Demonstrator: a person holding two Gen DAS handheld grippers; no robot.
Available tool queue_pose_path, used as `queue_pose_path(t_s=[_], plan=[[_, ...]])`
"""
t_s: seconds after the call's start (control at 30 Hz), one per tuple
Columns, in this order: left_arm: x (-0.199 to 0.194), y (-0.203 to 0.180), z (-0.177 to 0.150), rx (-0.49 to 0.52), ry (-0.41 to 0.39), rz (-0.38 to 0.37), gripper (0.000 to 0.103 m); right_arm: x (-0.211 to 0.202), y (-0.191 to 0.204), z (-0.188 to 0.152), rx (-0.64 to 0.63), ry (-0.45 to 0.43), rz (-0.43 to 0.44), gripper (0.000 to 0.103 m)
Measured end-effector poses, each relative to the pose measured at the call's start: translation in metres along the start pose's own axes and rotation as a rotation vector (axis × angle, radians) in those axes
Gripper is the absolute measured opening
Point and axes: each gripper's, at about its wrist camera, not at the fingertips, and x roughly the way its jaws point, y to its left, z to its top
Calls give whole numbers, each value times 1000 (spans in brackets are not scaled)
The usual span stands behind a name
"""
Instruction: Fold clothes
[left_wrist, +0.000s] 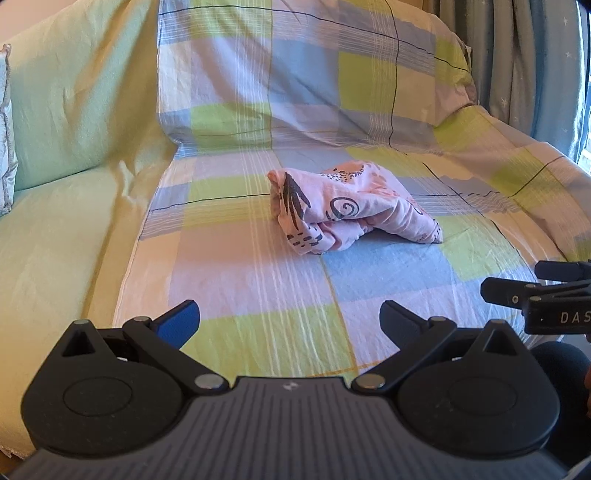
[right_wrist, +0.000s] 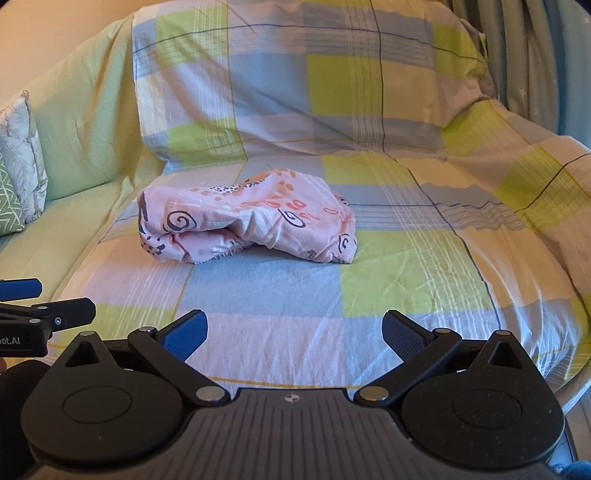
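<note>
pink printed garment (left_wrist: 347, 206) bundled, long axis left-right | ahead of both, well apart | left gripper (left_wrist: 290, 321) spread, empty | right gripper (right_wrist: 294, 332) spread, empty, more squarely behind it

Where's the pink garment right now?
The pink garment lies bunched on the checked sheet, mid-seat, ahead of both open tools and touching neither; left of centre in the right wrist view.

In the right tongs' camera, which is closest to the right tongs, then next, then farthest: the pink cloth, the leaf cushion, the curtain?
1. Pink cloth, straight ahead of the right tongs.
2. Leaf cushion, far left edge.
3. Curtain, behind the sofa, top right.
</note>
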Motion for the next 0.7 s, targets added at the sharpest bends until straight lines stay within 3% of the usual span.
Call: queue_pose_path(t_s=[0.17, 0.27, 0.7], plan=[[9, 2, 4, -59, 21, -7, 102, 4, -6, -3, 57, 21, 32, 103], [9, 10, -6, -105, -34, -28, 102, 7, -9, -5, 92, 34, 52, 103], [3, 15, -13, -117, -84, -24, 102, 8, -1, -6, 35, 6, 6, 103]])
